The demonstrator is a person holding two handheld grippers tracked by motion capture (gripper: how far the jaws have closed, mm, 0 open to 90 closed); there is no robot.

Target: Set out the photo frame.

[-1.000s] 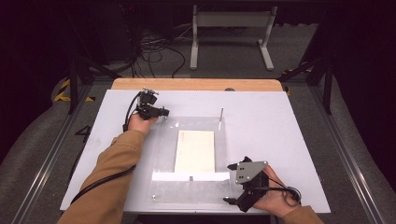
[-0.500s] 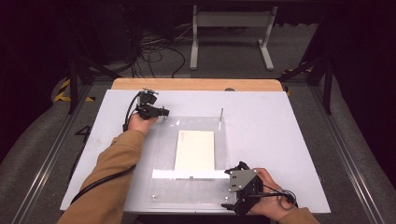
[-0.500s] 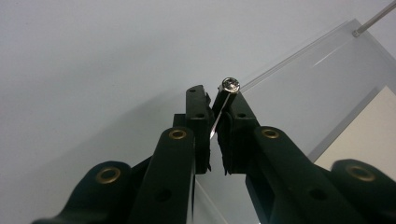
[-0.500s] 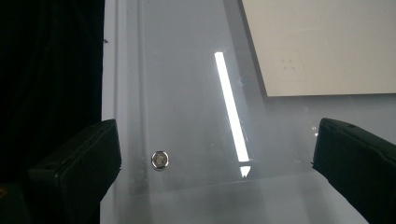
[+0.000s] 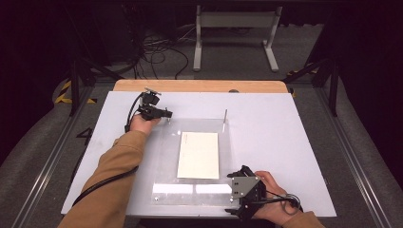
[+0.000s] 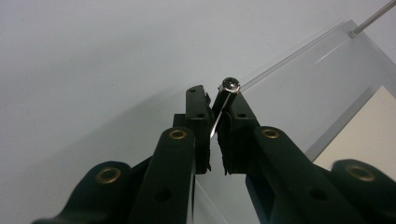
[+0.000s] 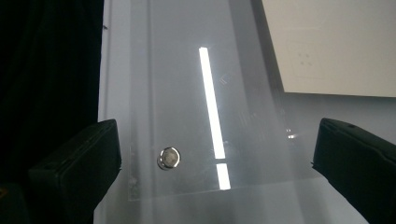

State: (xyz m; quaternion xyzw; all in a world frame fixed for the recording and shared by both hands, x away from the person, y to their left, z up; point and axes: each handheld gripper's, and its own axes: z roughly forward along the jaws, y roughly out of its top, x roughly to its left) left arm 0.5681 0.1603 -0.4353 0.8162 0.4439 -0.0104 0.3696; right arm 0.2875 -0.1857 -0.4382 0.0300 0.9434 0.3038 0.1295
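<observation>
Dark floor with cables and a metal stand was seen behind the white table (image 5: 294, 142), on which a clear acrylic plate (image 5: 164, 142) lay with a cream card (image 5: 198, 155) under or on it. At the upper left corner of the plate, the left gripper (image 5: 166, 114) was held nearly closed on a thin metal pin (image 6: 223, 103); in the left gripper view the pin rose between the pads at a tilt, its round screw head (image 6: 230, 84) just above the jaw tips. A second pin (image 5: 225, 115) stood upright at the upper right corner of the plate.

At the lower right of the high view, the right gripper (image 5: 236, 202) was kept over the near corner of the plate. Its jaws stood wide open and held nothing. In the right gripper view a flat screw head (image 7: 169, 157) was seen between them, nearer to the left pad (image 7: 79, 165), so this hand was judged the nearer one for that corner. The screw's long axis seemed to go down into the plate.
</observation>
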